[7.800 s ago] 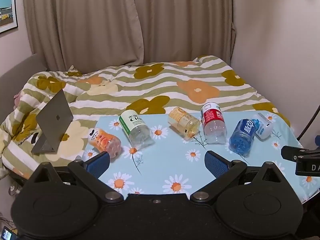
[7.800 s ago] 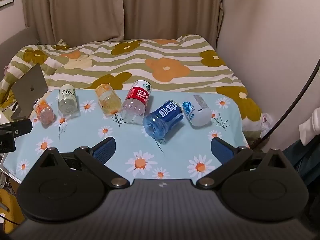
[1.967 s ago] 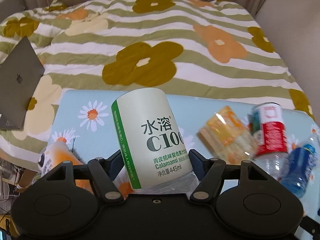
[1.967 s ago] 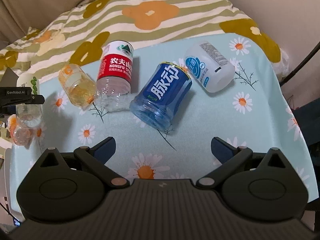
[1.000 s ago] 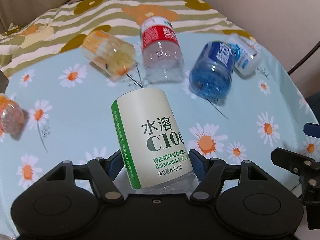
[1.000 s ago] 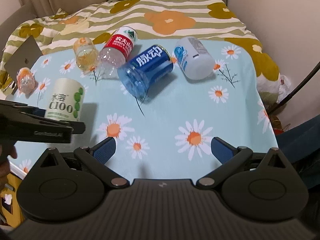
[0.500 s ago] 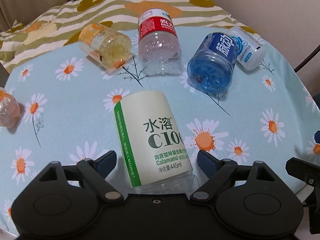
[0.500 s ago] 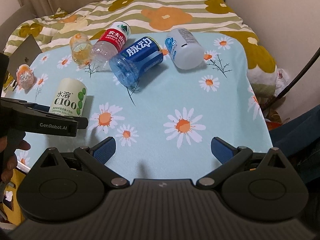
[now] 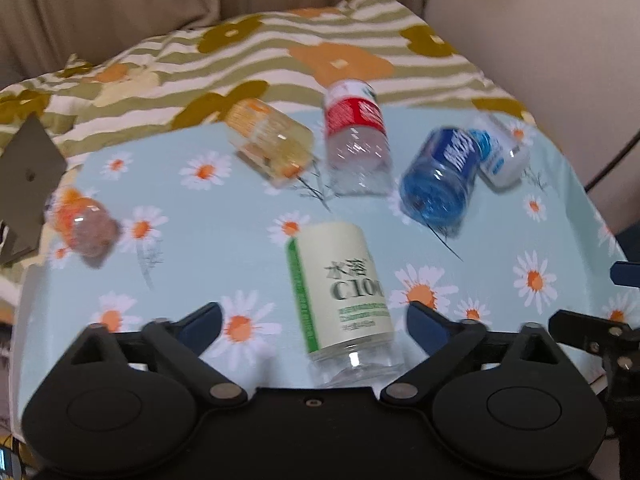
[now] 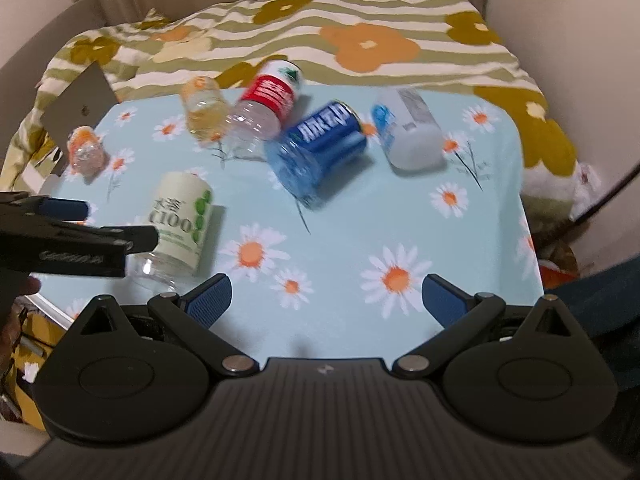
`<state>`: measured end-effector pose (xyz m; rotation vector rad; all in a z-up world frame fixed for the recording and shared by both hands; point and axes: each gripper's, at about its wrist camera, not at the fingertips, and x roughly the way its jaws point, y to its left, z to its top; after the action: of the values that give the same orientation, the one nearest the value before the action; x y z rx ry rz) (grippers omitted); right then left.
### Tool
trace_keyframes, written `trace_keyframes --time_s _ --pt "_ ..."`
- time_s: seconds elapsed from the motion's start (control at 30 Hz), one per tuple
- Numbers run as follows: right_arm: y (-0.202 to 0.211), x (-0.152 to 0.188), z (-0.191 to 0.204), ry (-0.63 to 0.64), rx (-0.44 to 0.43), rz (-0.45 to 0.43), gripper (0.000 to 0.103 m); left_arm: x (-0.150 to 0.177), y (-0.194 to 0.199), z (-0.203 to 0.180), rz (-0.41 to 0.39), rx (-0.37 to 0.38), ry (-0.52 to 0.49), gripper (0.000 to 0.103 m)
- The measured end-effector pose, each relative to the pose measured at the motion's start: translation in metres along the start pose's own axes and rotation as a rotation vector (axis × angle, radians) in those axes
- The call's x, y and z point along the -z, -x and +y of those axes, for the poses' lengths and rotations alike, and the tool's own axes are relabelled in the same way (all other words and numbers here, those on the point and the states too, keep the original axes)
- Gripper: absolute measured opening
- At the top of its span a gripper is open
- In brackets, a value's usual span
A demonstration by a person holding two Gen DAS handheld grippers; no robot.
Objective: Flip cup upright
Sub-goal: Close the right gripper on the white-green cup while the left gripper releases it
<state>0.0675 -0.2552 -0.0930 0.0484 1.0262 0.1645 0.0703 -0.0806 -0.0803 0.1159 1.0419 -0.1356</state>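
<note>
The cream and green C100 cup (image 9: 340,288) stands upright on the daisy tablecloth (image 9: 224,224), near the front edge. It also shows in the right wrist view (image 10: 180,224). My left gripper (image 9: 314,322) is open, its jaws wide on either side of the cup and not touching it. It shows from the side in the right wrist view (image 10: 80,232). My right gripper (image 10: 326,298) is open and empty over the front of the table.
Several cups lie on their sides at the back: orange (image 9: 86,224), yellow (image 9: 272,146), red (image 9: 356,140), blue (image 9: 444,176) and white (image 9: 500,152). A grey tablet (image 9: 28,172) leans at the left. A flowered bedspread (image 9: 280,52) lies behind.
My left gripper set the C100 cup upright on the table, opened, and has drawn back from it. The right gripper has shifted slightly.
</note>
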Motion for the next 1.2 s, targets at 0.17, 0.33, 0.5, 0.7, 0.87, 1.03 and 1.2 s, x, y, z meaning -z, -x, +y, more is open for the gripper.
trace_keyframes --time_s 0.17,0.33,0.5,0.7,0.87,1.03,1.2 --pt "-0.002 -0.027 0.03 0.064 -0.002 0.008 0.103 0.005 0.017 0.029 -0.008 -0.022 0.041 0.102" --pt "-0.025 -0.054 0.068 0.109 -0.025 0.09 0.103 0.016 0.019 0.064 0.008 -0.004 0.067 0.102" --pt "-0.063 -0.079 0.098 0.11 -0.062 0.197 0.103 0.034 0.02 0.101 0.013 -0.003 0.091 0.102" --pt "-0.109 -0.1 0.119 0.07 -0.073 0.299 0.103 0.052 0.008 0.143 0.058 0.021 0.167 0.102" --pt "-0.137 -0.107 0.12 -0.035 -0.115 0.384 0.093 0.057 0.004 0.168 0.064 0.018 0.197 0.102" --pt "-0.151 -0.103 0.115 -0.116 -0.144 0.438 0.077 0.056 0.003 0.184 0.06 0.013 0.223 0.102" --pt "-0.149 -0.101 0.114 -0.131 -0.151 0.423 0.075 0.057 0.003 0.193 0.06 0.011 0.235 0.102"
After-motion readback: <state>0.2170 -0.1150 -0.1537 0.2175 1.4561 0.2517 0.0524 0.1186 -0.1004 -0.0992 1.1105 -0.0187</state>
